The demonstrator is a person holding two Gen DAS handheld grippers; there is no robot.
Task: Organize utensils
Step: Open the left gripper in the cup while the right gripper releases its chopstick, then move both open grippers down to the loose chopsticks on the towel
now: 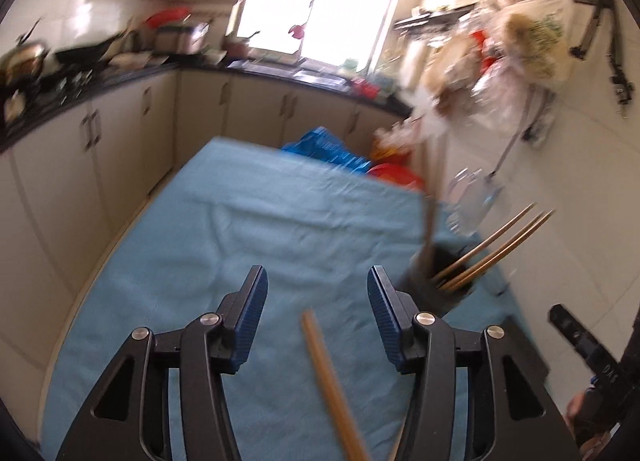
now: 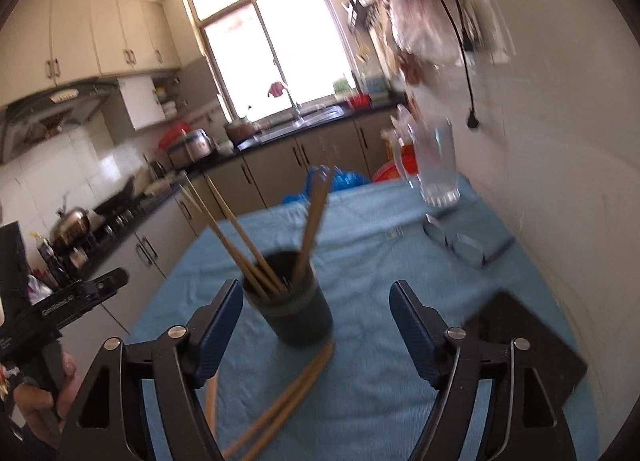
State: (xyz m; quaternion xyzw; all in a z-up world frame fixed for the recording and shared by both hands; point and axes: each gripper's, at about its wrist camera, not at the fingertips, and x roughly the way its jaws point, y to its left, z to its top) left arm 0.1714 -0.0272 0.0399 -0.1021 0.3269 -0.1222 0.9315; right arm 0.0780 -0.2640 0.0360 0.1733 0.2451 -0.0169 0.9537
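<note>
Now both the left gripper (image 1: 318, 301) and right gripper (image 2: 316, 315) gape empty; pinch a loose chopstick (image 1: 326, 377) mid-shaft, tip it upright, drop into the cup (image 2: 292, 301)

Matt wooden chopsticks (image 2: 244, 245) in a dark matt holder (image 2: 296, 313); wrinkled blue cloth (image 1: 248, 229) covers the counter; clear glossy glass (image 2: 436, 165).

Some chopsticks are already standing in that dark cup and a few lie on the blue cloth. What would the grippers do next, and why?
Probably the right gripper lowers and closes on the loose chopsticks lying on the cloth in front of the dark cup. Both grippers look open and empty, several chopsticks already stand in the cup, and these still lie flat outside it.
</note>
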